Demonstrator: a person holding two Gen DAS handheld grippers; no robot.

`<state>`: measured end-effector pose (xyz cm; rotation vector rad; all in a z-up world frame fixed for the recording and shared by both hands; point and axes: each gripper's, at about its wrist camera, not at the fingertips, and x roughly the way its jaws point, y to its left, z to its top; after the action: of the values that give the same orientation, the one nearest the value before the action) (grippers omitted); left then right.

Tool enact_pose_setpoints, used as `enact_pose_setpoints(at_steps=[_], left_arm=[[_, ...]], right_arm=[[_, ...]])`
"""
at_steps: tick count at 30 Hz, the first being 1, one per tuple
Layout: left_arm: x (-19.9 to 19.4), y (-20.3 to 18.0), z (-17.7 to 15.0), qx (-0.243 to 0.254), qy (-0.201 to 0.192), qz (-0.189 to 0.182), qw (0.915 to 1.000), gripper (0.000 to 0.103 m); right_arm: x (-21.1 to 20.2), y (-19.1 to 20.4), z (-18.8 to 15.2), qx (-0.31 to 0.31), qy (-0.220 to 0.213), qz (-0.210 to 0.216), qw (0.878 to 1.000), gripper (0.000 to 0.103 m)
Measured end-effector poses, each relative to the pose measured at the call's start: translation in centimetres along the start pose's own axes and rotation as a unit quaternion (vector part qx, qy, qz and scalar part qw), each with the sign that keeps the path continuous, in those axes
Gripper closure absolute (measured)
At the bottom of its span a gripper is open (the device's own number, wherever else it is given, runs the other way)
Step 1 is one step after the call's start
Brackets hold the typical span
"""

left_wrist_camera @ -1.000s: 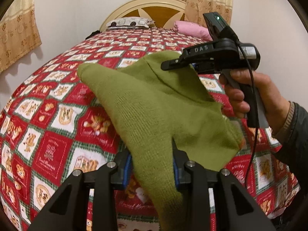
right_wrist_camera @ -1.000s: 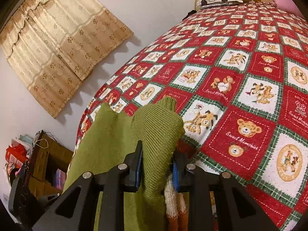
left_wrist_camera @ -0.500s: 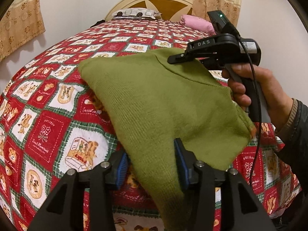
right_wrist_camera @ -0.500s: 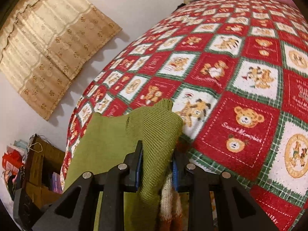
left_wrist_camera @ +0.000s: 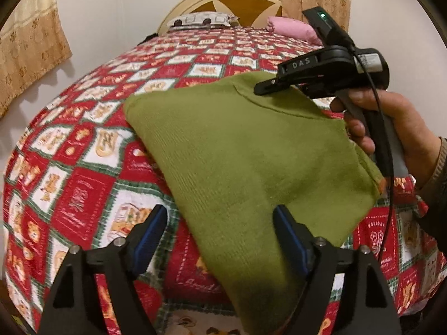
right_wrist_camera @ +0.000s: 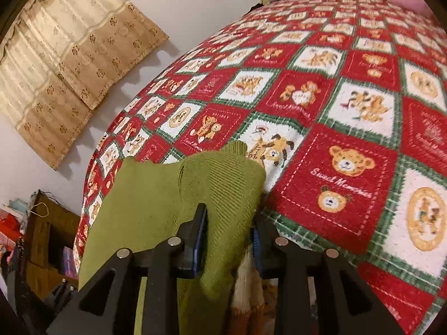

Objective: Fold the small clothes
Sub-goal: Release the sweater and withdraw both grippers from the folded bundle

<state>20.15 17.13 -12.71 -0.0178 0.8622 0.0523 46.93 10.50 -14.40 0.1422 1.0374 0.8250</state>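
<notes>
A small green knit sweater (left_wrist_camera: 240, 150) hangs over the foot of the bed, spread between my two grippers. My left gripper (left_wrist_camera: 220, 231) is open; its blue pads stand wide apart and the sweater's lower part drapes between them. My right gripper (right_wrist_camera: 227, 230) is shut on the sweater's ribbed edge (right_wrist_camera: 223, 184). It shows in the left wrist view (left_wrist_camera: 279, 85) at the upper right, clamped on the sweater's top edge, held by a hand.
The bed carries a red and white teddy-bear quilt (right_wrist_camera: 349, 128). A patterned pillow (left_wrist_camera: 201, 21) and a pink pillow (left_wrist_camera: 290, 28) lie by the headboard. Beige curtains (right_wrist_camera: 69, 61) hang on the wall. A brown box and clutter (right_wrist_camera: 42, 237) stand on the floor left of the bed.
My left gripper has opened and let go of the sweater. The sweater has moved forward and down toward the quilt. My right gripper stays shut on its edge.
</notes>
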Motion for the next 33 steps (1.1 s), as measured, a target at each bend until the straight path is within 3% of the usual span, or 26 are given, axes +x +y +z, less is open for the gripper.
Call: enact_pose_setpoints(at_steps=[3,5,7,11,14,19,23,29,33], left_arm=[[-1.6,0.9,0.6,-0.011,-0.031,0.008,0.9994,0.018],[-2.3,1.9,1.2,-0.027,-0.056,0.02,0.9979,0.005],[-1.9,2.9,1.9,-0.039,-0.066,0.041,0.9962,0.004],[0.3,4.2,2.4,-0.056,-0.053,0.047,0.9959,0.004],[1.2,4.5,2.2,-0.065,-0.043,0.046,0.9959,0.002],[2.4,3.9,1.7,-0.057,-0.035,0.045,0.9967,0.0],[3.2,3.5,1.5,-0.056,-0.036,0.037,0.9971,0.0],[1.5,3.0,1.6,-0.046,-0.04,0.057,0.9965,0.0],[-2.2,2.5,1.7,-0.034,-0.079,0.071,0.9938,0.0]], right_arm=[[-3.0,0.7,-0.2,-0.002,-0.041,0.009,0.999,0.066],[-5.2,1.4,-0.3,-0.01,-0.07,0.014,0.997,0.053],[-7.5,2.6,-0.9,-0.022,-0.097,0.041,0.994,0.049],[-9.3,4.5,-2.7,-0.049,-0.095,0.088,0.99,0.048],[-8.6,5.1,-4.8,-0.062,-0.062,0.099,0.991,0.048],[-5.9,4.2,-8.2,-0.063,-0.014,0.063,0.996,0.049],[-5.6,3.5,-8.7,-0.056,-0.024,0.055,0.997,0.05],[-5.5,4.1,-9.6,-0.066,-0.038,0.028,0.997,0.05],[-9.7,5.5,-10.6,-0.042,-0.097,0.01,0.994,0.048]])
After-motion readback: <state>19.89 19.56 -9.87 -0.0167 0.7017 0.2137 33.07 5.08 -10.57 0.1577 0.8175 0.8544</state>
